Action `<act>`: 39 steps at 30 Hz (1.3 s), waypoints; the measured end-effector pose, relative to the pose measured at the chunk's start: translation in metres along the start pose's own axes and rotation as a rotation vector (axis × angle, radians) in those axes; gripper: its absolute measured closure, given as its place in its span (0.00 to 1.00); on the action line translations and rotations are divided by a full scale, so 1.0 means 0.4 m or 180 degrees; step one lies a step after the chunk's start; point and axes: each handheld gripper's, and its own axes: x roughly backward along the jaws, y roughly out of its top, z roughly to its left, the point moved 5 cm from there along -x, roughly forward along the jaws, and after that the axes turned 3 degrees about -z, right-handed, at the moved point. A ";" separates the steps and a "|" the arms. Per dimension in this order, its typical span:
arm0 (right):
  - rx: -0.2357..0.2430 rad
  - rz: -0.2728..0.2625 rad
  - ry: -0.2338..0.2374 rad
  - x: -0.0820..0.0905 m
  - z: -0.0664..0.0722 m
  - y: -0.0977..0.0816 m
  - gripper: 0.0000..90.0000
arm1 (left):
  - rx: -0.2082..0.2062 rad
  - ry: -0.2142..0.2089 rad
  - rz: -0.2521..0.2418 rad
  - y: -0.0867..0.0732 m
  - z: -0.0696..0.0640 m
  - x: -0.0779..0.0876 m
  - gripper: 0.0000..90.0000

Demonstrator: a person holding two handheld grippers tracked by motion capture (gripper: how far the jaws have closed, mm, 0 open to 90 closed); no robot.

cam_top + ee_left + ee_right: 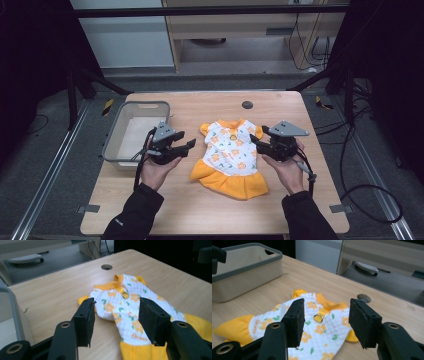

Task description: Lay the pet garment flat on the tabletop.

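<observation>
Two dark-sleeved forearms come in from the six o'clock edge of the high view, each hand carrying a black two-fingered gripper. Between them, flat on the pale wooden surface (165,205), lies a small white quilted dress with orange flowers and a yellow ruffled skirt (229,157), its collar towards twelve o'clock and its skirt towards six.

At nine o'clock from the dress is the left gripper (189,145), its fingers pointing towards three o'clock at the garment's near sleeve. They stand wide apart with nothing between them, just beside the fabric and not touching it. In the left gripper view, the left gripper (116,317) frames the dress (130,307) in the gap between its fingers (86,320), with the bodice lying beyond and below the pads.

At three o'clock from the dress is the right gripper (256,141), its fingers aimed towards nine o'clock at the other sleeve. These too are wide and hold nothing. In the right gripper view, the right gripper (325,323) looks over the dress (319,332), whose collar and small yellow bow sit in the gap between the fingers (295,320), clear of both pads.

A grey-rimmed beige plastic basket (112,140) stands on the surface at nine o'clock from the left gripper. A round grey cable grommet (247,105) sits at twelve o'clock from the dress.
</observation>
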 end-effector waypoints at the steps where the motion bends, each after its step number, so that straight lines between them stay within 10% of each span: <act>1: -0.0016 0.0004 0.0022 0.008 0.002 -0.007 0.50 | -0.0006 -0.0018 0.0014 -0.010 -0.005 0.005 0.52; 19: -0.0215 0.0526 0.0306 0.085 0.074 -0.217 0.45 | -0.0052 -0.0188 0.0542 -0.204 -0.057 -0.007 0.54; 31: -0.0217 0.0932 0.0306 0.082 0.084 -0.323 0.53 | -0.0147 -0.0188 0.0747 -0.233 -0.055 -0.060 0.67; 39: -0.0229 0.1152 0.0355 0.063 0.089 -0.349 0.67 | -0.0062 -0.0347 0.0957 -0.251 -0.059 -0.076 0.93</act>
